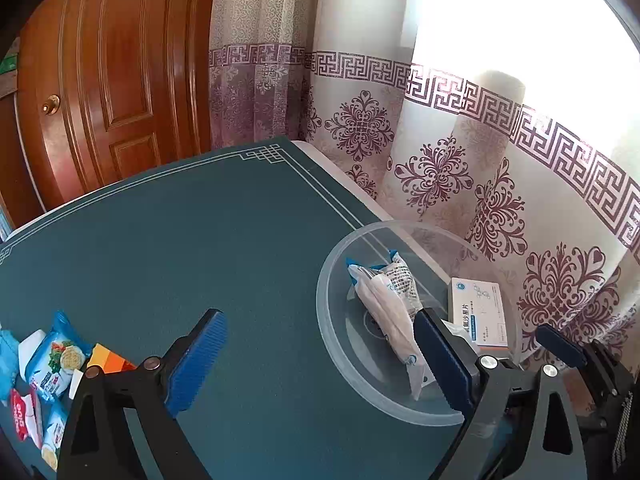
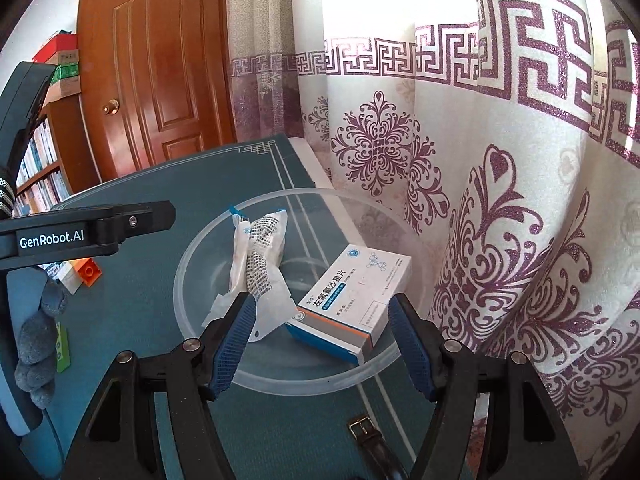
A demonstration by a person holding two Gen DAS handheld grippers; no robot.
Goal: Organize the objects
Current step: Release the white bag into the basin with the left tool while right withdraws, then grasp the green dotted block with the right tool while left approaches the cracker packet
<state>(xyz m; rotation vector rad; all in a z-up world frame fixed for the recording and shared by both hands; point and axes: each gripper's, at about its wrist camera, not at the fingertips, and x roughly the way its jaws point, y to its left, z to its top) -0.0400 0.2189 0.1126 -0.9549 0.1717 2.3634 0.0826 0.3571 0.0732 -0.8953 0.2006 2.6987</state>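
A clear plastic bowl (image 1: pixel 340 364) (image 2: pixel 192 312) stands at the right edge of the teal table mat (image 1: pixel 200 240). Inside it lies a crumpled white and blue packet (image 1: pixel 390 304) (image 2: pixel 260 256). Beside the packet, a white medicine box (image 1: pixel 478 312) (image 2: pixel 352 300) leans tilted against the bowl's wall. My left gripper (image 1: pixel 320 316) is open wide just left of the bowl with nothing between its fingers. My right gripper (image 2: pixel 320 300) hovers over the bowl, its pads standing apart on either side of the box. The left pad is clear of the box.
Several snack packets (image 1: pixel 52 356) and an orange block (image 1: pixel 106 360) (image 2: pixel 90 272) lie at the mat's near left. A grey plush toy (image 2: pixel 38 344) and a belt buckle (image 2: pixel 362 430) sit close by. A patterned curtain (image 1: pixel 500 200) hangs right behind the bowl.
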